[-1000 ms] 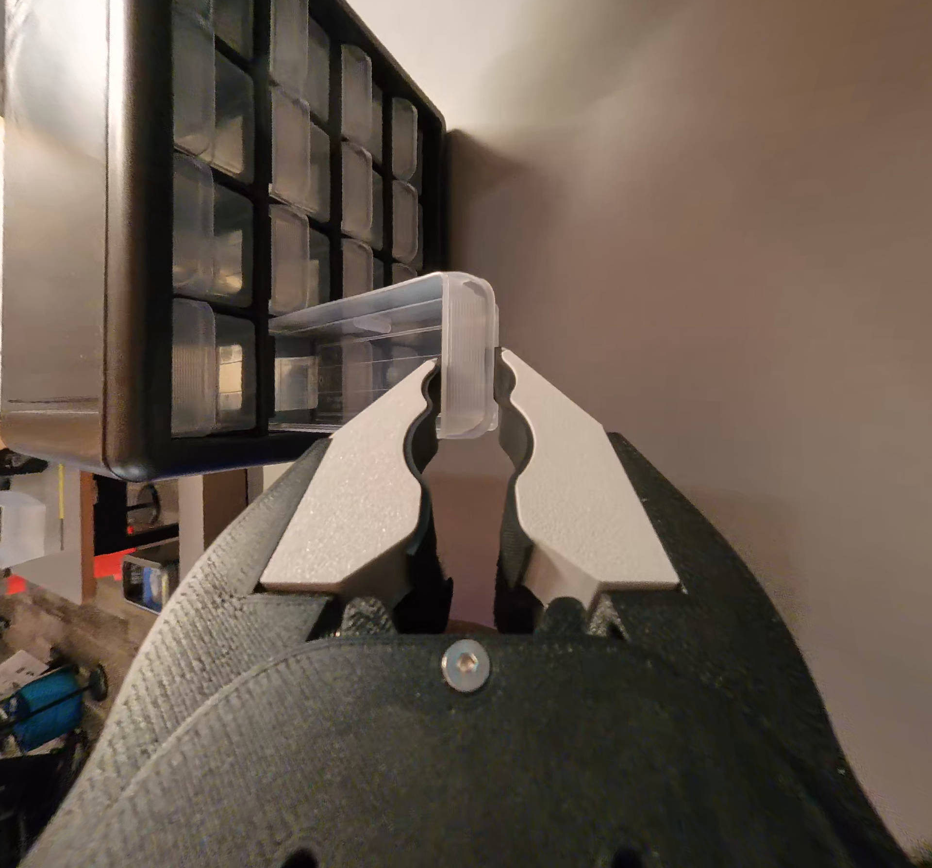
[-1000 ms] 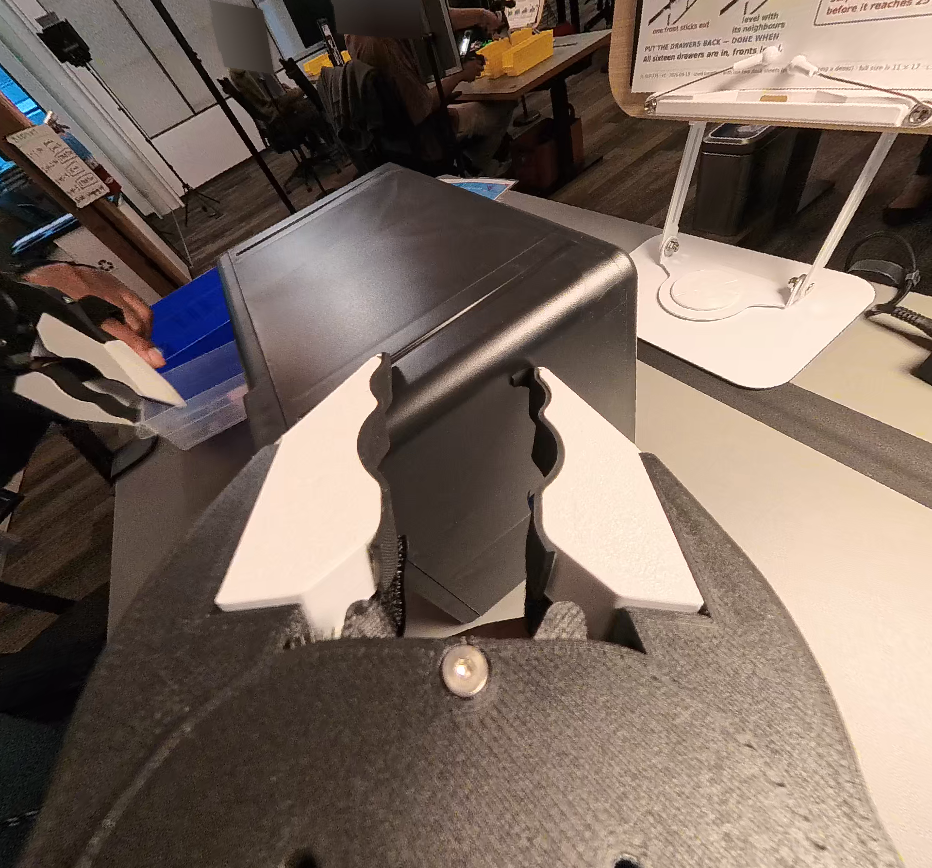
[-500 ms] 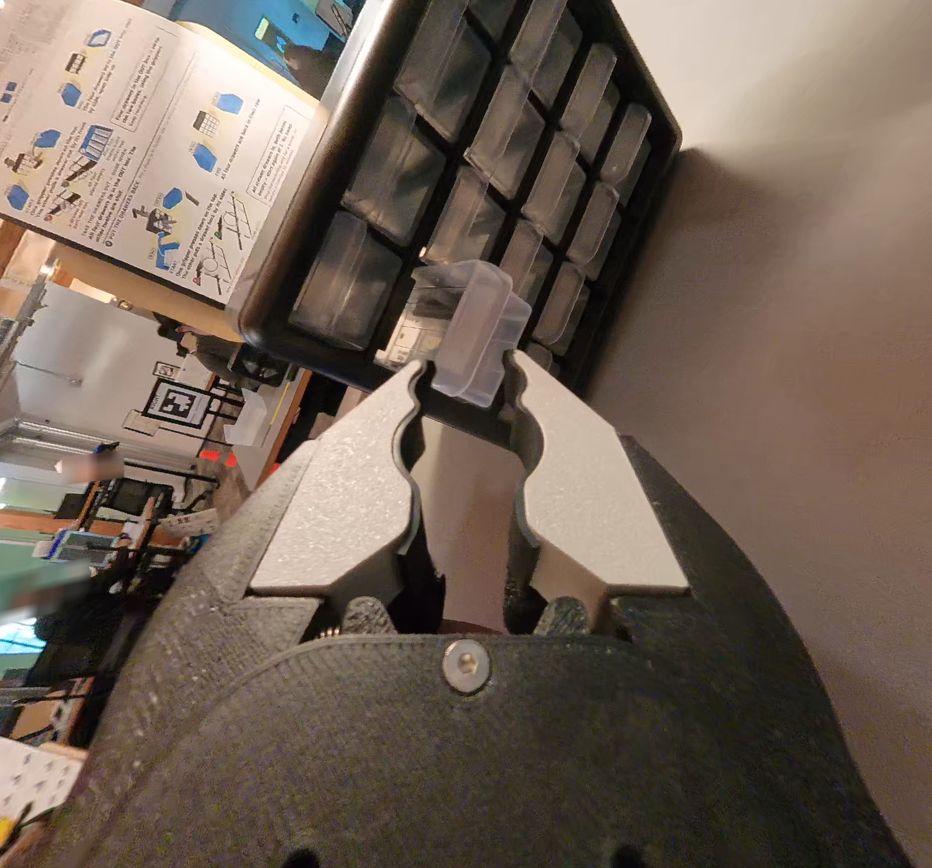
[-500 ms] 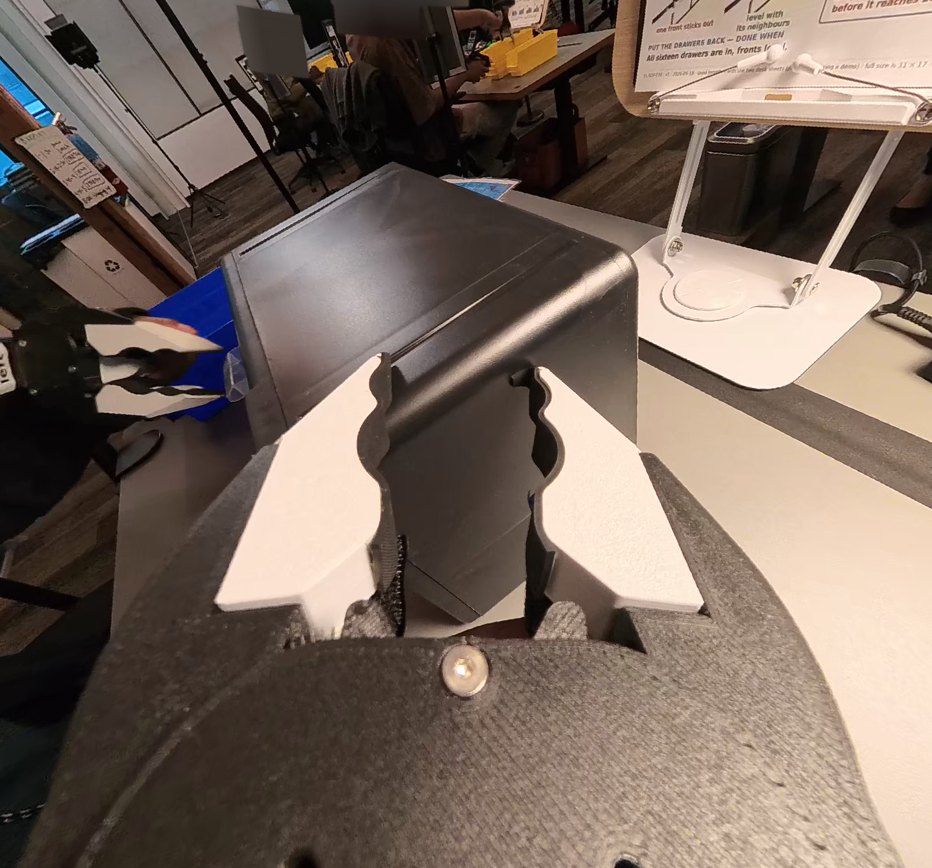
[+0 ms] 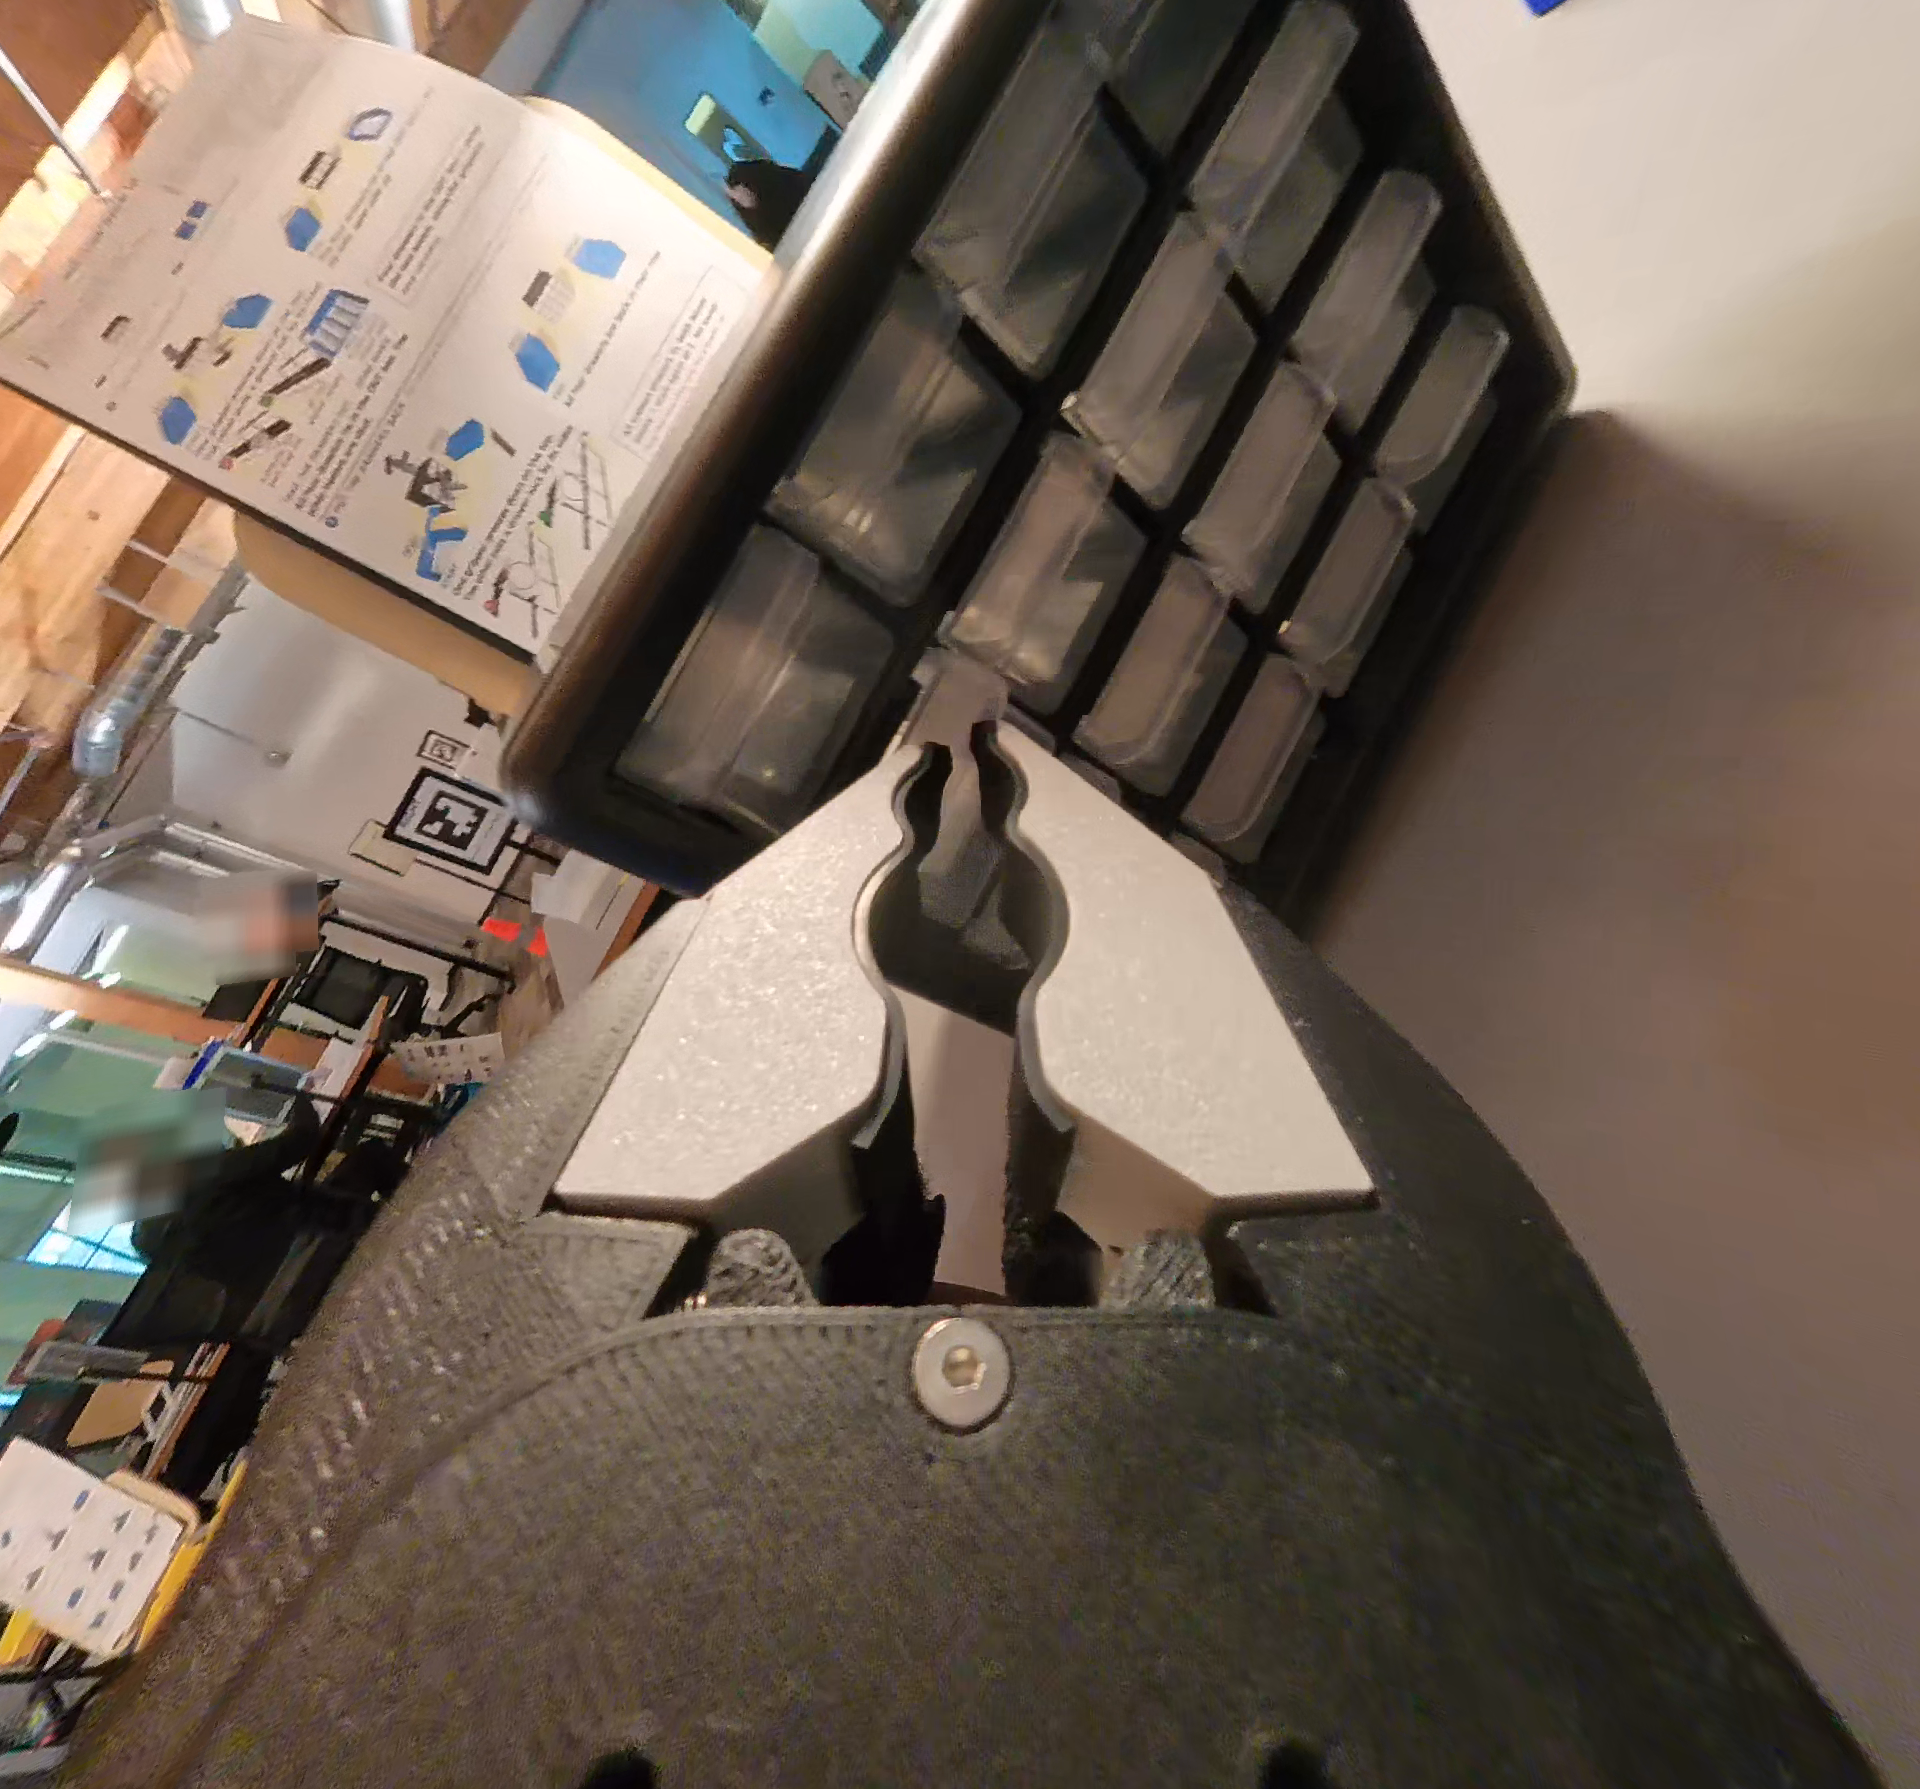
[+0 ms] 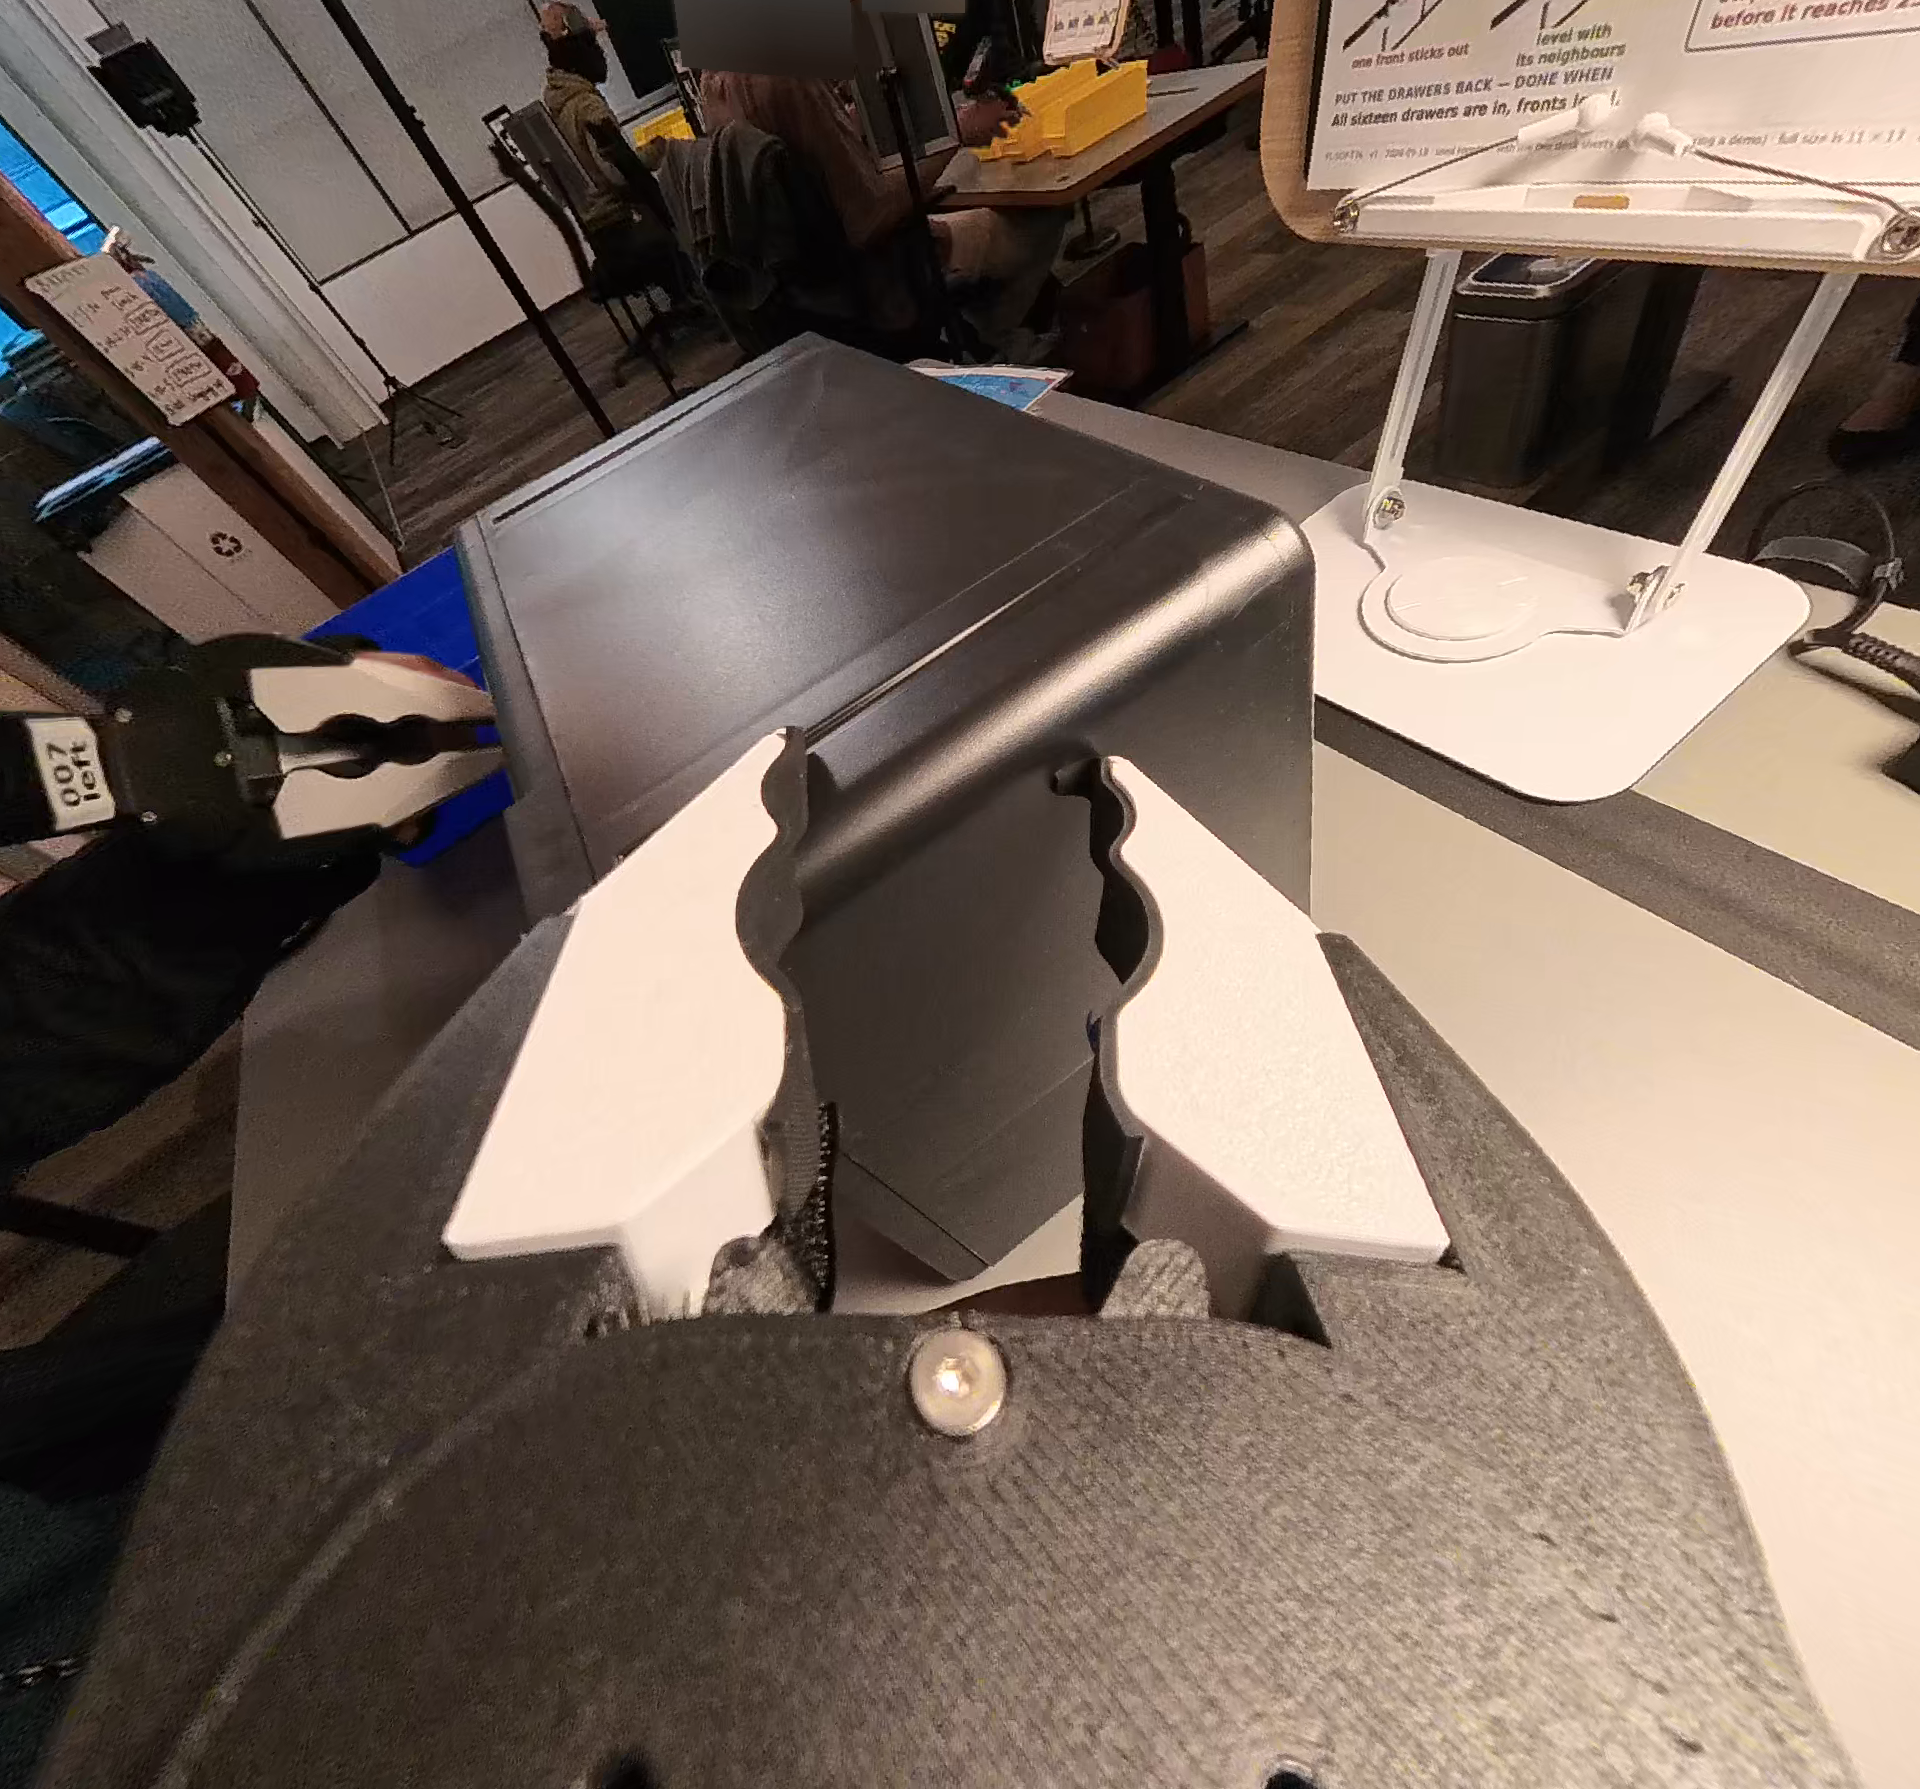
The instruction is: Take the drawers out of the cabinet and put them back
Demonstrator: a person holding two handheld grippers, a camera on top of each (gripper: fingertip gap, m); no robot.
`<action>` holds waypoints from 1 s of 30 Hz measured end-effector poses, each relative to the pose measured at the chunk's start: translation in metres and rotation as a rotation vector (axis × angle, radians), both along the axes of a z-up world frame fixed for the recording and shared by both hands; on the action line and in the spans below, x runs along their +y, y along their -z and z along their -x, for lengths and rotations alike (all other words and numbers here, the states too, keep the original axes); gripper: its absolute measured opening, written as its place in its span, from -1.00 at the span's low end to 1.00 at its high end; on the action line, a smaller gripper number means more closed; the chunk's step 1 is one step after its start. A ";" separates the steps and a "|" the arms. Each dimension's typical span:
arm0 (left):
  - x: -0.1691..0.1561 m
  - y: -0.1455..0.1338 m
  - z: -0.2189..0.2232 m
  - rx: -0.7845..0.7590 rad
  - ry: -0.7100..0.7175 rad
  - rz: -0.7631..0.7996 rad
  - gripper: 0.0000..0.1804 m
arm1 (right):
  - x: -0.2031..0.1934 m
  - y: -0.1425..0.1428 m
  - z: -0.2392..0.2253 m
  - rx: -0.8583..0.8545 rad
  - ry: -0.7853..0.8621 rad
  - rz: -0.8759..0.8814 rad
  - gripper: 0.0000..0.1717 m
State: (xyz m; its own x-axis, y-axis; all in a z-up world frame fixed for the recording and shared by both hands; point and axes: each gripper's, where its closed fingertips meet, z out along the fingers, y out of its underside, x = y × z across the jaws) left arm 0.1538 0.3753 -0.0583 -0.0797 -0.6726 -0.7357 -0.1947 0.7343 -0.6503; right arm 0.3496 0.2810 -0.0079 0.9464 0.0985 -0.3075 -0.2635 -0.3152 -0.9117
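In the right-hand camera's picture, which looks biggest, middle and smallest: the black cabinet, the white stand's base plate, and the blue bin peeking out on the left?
As they look in the right wrist view:
1. Black cabinet, by far the largest.
2. White stand's base plate.
3. Blue bin, smallest, but the cabinet and the other gripper hide most of it, so its real size is unsure.

Our left gripper (image 5: 961,752): nearly shut, pinching a clear drawer's handle (image 5: 956,700).
Cabinet (image 5: 665,503): black, other clear drawers seated.
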 end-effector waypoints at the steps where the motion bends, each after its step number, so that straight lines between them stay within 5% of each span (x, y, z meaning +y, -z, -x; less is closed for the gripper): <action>1: -0.002 0.003 -0.001 0.012 0.006 0.001 -0.93 | 0.000 0.000 0.000 0.002 -0.002 -0.001 -0.33; 9: 0.010 0.000 -0.017 -0.036 -0.033 0.081 -0.79 | -0.001 0.000 0.000 0.004 -0.008 -0.003 -0.33; 14: 0.002 -0.024 0.011 -0.267 0.067 0.243 -0.78 | -0.007 -0.003 0.005 -0.033 -0.059 -0.017 -0.35; 19: 0.041 -0.032 0.039 -0.532 0.019 0.532 -0.60 | -0.018 -0.019 0.018 -0.041 -0.134 -0.127 -0.33; 25: 0.065 -0.002 0.032 -0.438 0.047 0.925 -0.44 | -0.044 -0.008 0.031 -0.069 -0.103 -0.207 -0.20; 30: 0.051 0.019 0.013 -0.309 0.116 0.998 -0.41 | -0.056 0.030 0.045 -0.112 -0.035 -0.207 -0.18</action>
State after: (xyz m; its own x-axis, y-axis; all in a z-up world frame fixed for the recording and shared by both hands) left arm 0.1408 0.4268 -0.0775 -0.0858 -0.9852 0.1487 0.1196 -0.1583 -0.9801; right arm 0.3046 0.2254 -0.0382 0.9684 0.1822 -0.1701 -0.1487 -0.1255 -0.9809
